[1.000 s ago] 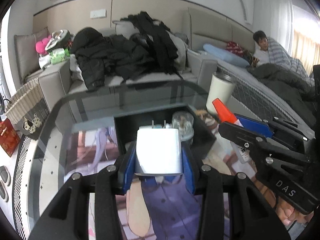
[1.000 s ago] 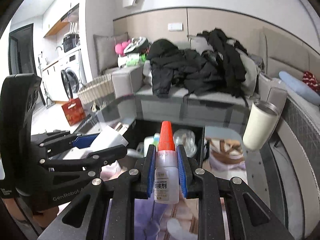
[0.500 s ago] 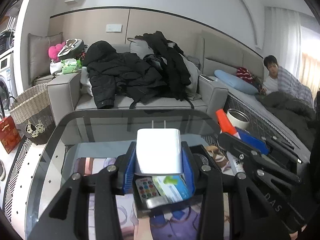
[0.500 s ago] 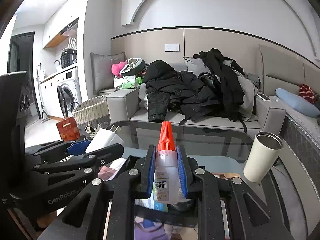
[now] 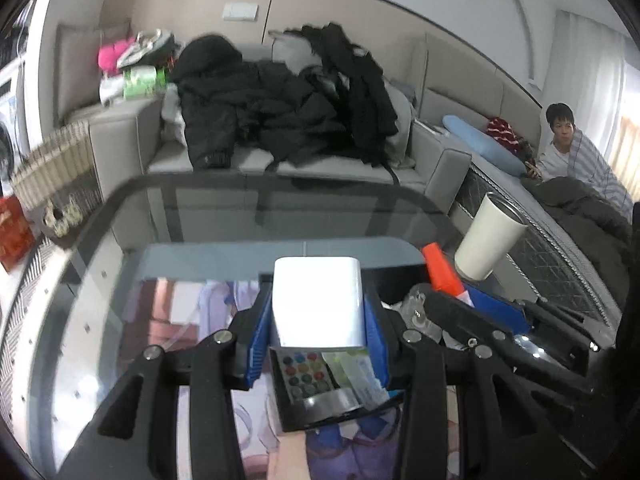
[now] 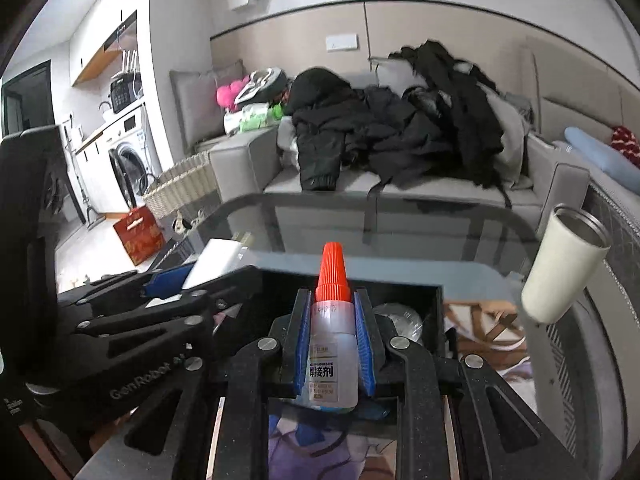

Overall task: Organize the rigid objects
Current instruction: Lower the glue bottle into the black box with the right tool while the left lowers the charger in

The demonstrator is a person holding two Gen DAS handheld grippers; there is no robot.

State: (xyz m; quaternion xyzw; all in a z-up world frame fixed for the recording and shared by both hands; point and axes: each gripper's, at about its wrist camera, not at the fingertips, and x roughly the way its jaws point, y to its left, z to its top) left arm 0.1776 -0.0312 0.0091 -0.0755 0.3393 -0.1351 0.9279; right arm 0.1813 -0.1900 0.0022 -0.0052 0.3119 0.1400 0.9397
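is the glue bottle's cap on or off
On. The red cap sits on top of the glue bottle, which stands upright, clamped between the right tongs above the black tray.

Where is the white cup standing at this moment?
In both wrist views the white cup stands at the right, on the glass table near its edge, just right of the black tray.

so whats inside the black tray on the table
In the black tray: a card of coloured dots, a green-and-white packet, a silver strip and a clear round container. The white charger and glue bottle, each gripped by a tool, cover the rest.
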